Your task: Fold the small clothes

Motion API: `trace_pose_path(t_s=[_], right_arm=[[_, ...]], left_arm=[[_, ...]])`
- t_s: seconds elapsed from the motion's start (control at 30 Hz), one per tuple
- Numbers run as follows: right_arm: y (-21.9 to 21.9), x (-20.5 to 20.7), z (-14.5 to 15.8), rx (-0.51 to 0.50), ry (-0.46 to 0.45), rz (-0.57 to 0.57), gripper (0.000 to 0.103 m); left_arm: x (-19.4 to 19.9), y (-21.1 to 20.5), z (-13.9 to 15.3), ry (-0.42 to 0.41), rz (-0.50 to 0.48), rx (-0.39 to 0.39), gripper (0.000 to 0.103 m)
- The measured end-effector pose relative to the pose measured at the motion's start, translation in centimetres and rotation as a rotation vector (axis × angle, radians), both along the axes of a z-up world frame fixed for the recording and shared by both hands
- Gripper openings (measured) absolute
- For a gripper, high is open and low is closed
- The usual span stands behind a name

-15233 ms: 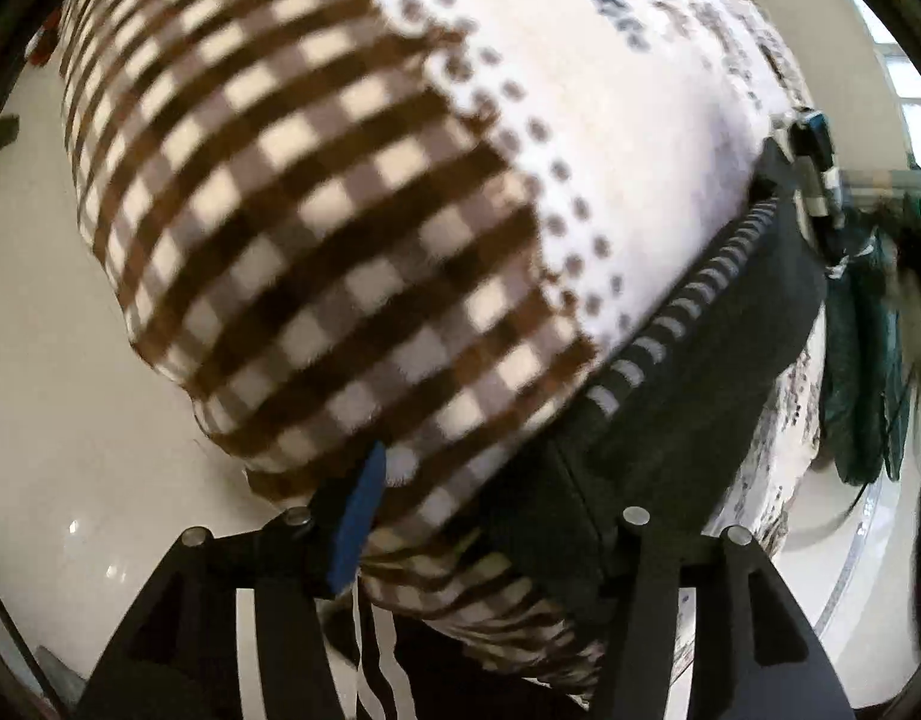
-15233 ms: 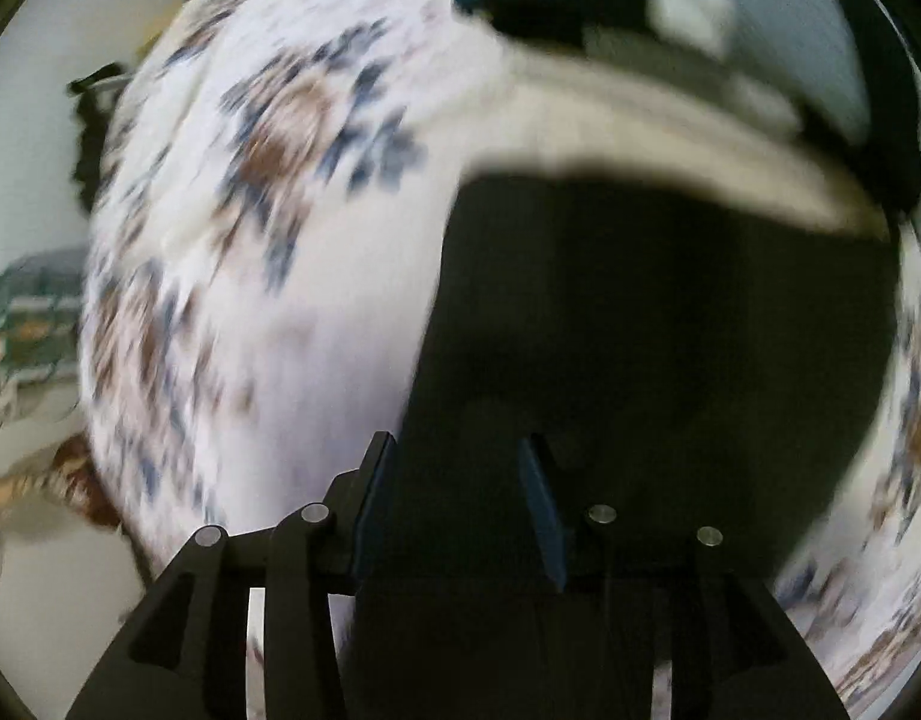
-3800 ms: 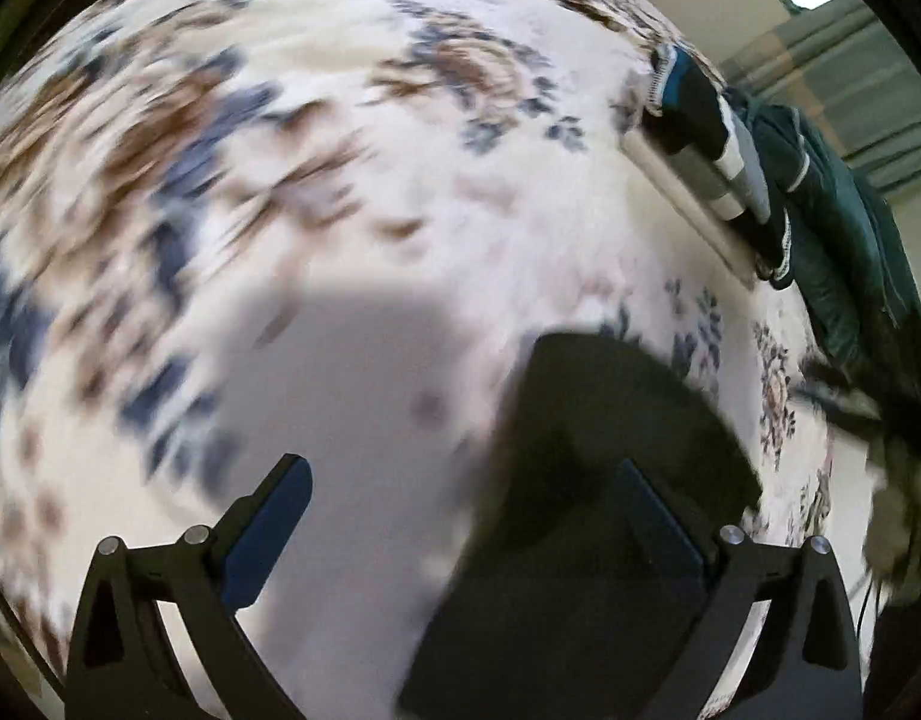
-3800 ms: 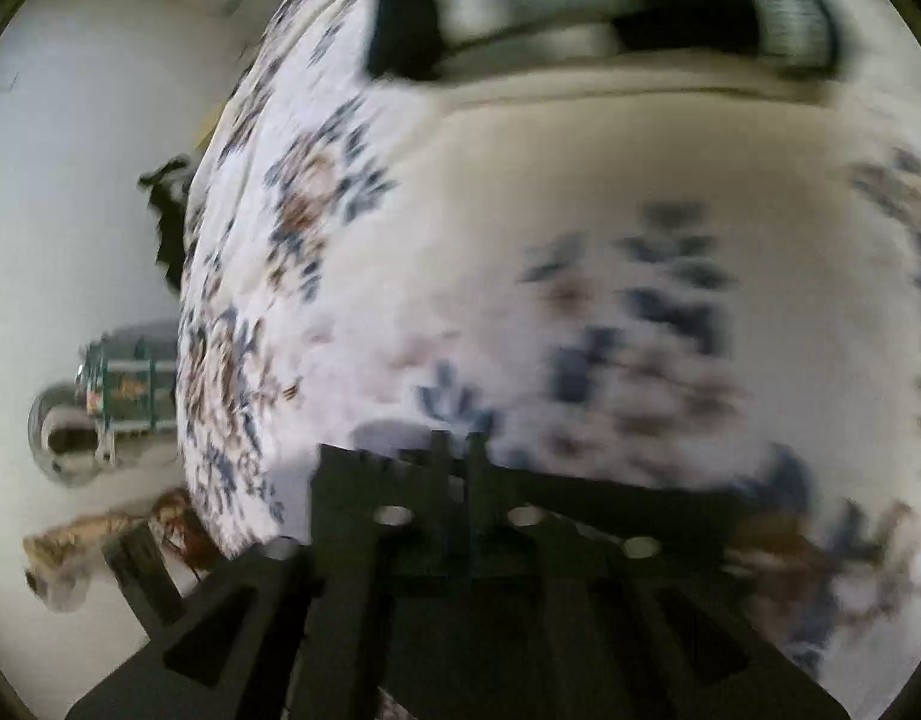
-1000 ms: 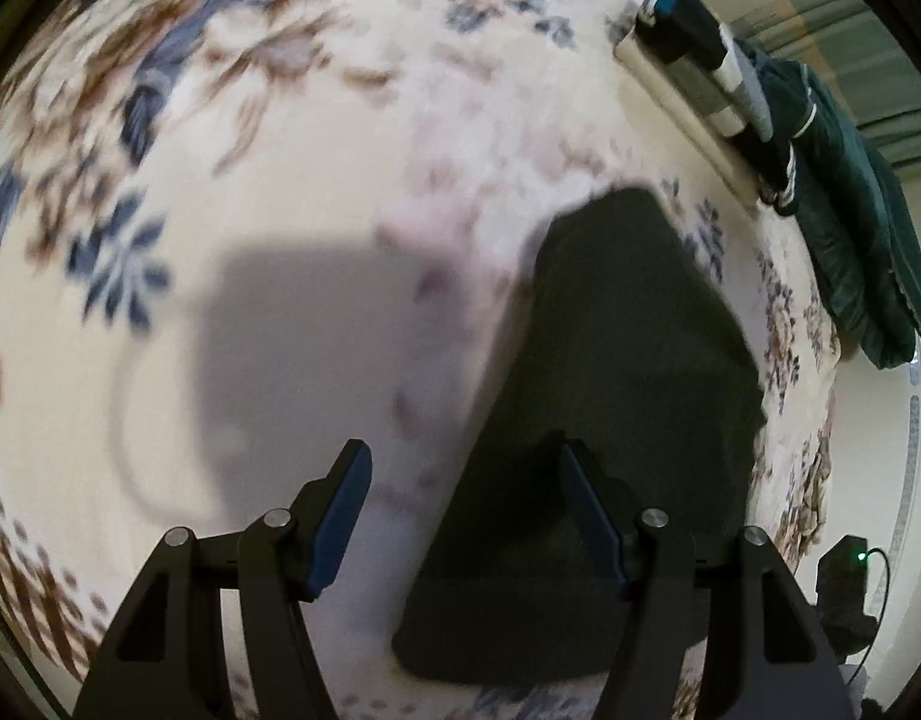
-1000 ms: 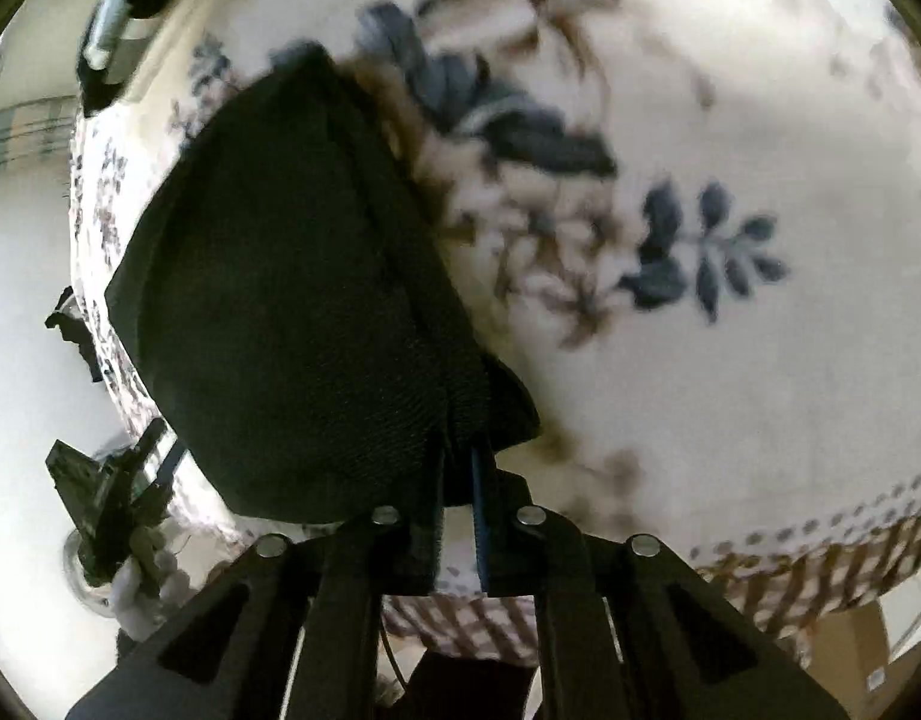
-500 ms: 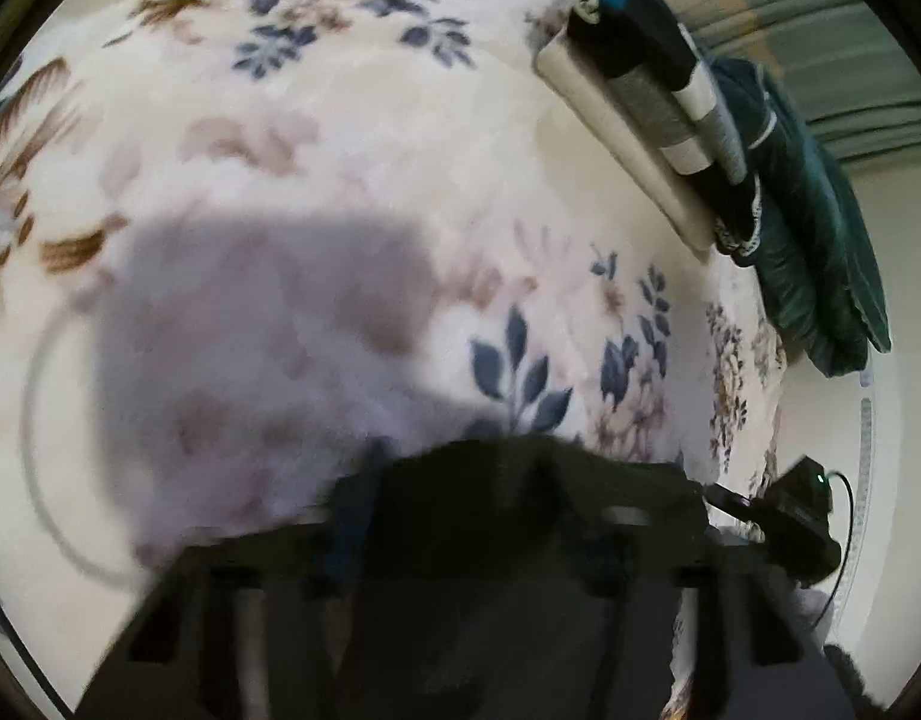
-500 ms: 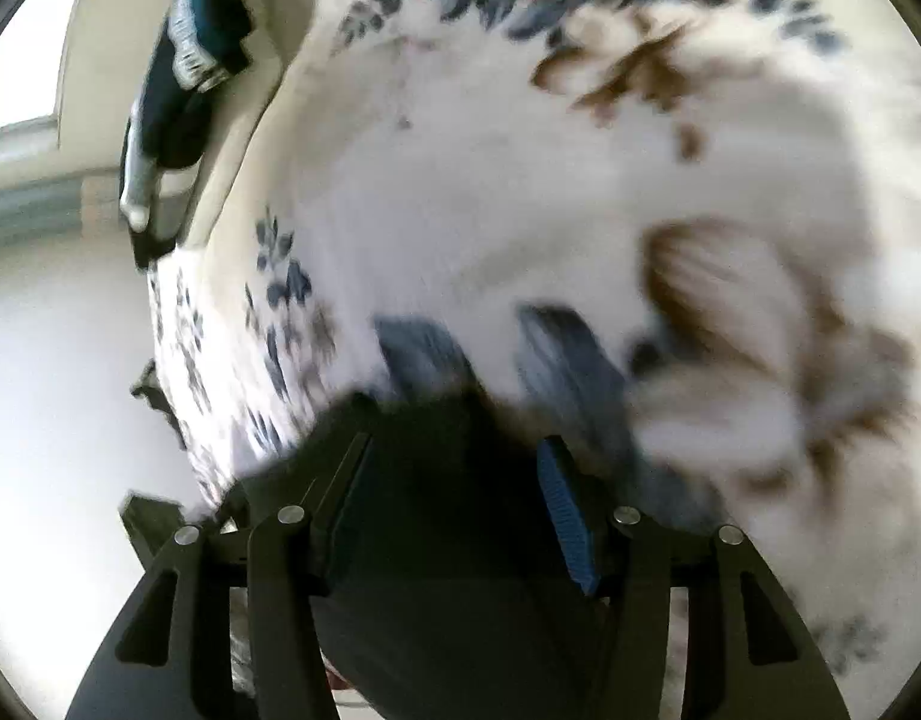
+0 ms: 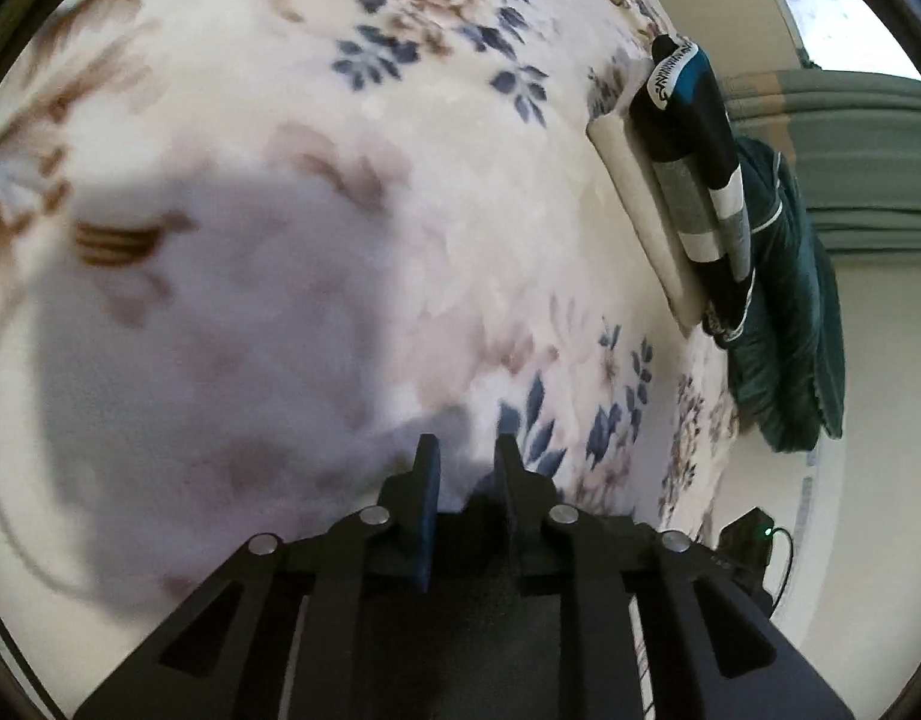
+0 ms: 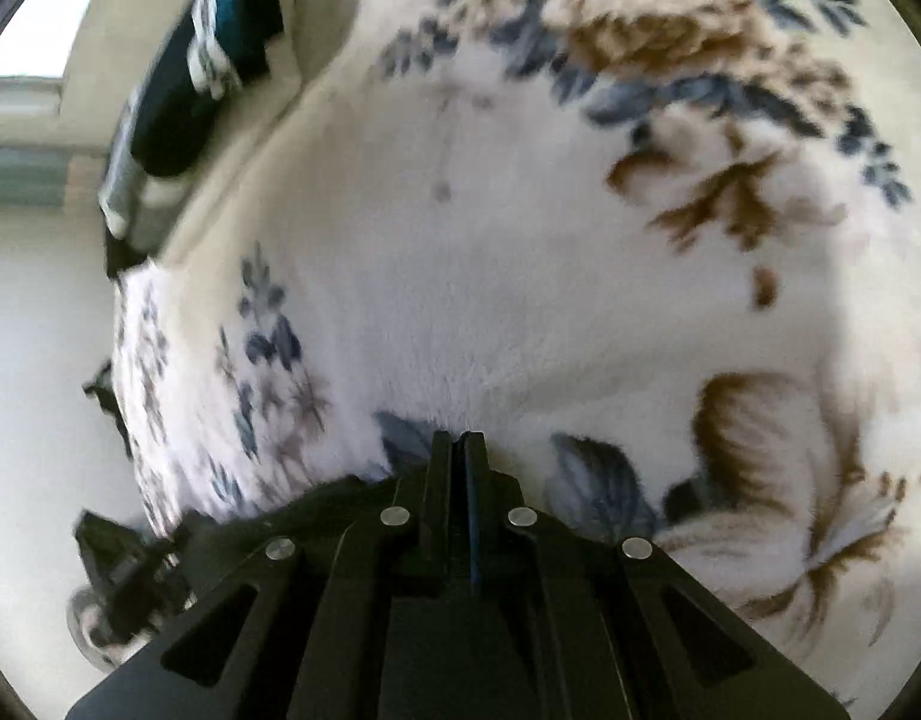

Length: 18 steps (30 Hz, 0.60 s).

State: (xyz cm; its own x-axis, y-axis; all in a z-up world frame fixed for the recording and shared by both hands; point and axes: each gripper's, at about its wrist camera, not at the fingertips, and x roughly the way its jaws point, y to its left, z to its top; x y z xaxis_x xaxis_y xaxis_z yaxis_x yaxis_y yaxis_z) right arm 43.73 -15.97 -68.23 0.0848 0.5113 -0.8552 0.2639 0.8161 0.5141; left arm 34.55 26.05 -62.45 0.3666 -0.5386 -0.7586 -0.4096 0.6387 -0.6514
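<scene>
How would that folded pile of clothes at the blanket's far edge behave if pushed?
The folded pile looks like soft fabric, so it would probably give and sag rather than slide stiffly. Its separate layers show as stripes, so they might shear apart. It lies on a pale pad, which may shift too.

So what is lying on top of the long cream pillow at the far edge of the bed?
On the long cream pillow lies a folded dark navy garment with teal, grey and white bands. Beyond it sits a dark green quilted jacket. What the folded garment covers cannot be seen.
</scene>
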Motion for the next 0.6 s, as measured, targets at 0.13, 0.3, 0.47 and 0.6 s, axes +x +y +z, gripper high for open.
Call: trace_pose_path(t_s=[0.13,0.3,0.47,0.6], right_arm=[[-1.7,-2.2,1.6,0.015,0.027,0.043,0.056],[-5.2,-9.5,1.5,0.051,0.149,0.031,0.062],[-4.3,-16.9,0.5,0.127,0.219,0.022,0.054],[-2.6,-19.2,2.0,-0.036,0.099,0.083,0.003]], left_arm=[[-2.8,0.9,2.3,-0.043,-0.039,0.073,0.067],[-8.1,0.3,2.0,0.005,-0.063,0.075,0.067],[-9.9,-1.2,1.3,0.043,-0.050,0.061,0.067],[-8.5,-2.0,1.2,0.043,-0.042,0.050,0.067]])
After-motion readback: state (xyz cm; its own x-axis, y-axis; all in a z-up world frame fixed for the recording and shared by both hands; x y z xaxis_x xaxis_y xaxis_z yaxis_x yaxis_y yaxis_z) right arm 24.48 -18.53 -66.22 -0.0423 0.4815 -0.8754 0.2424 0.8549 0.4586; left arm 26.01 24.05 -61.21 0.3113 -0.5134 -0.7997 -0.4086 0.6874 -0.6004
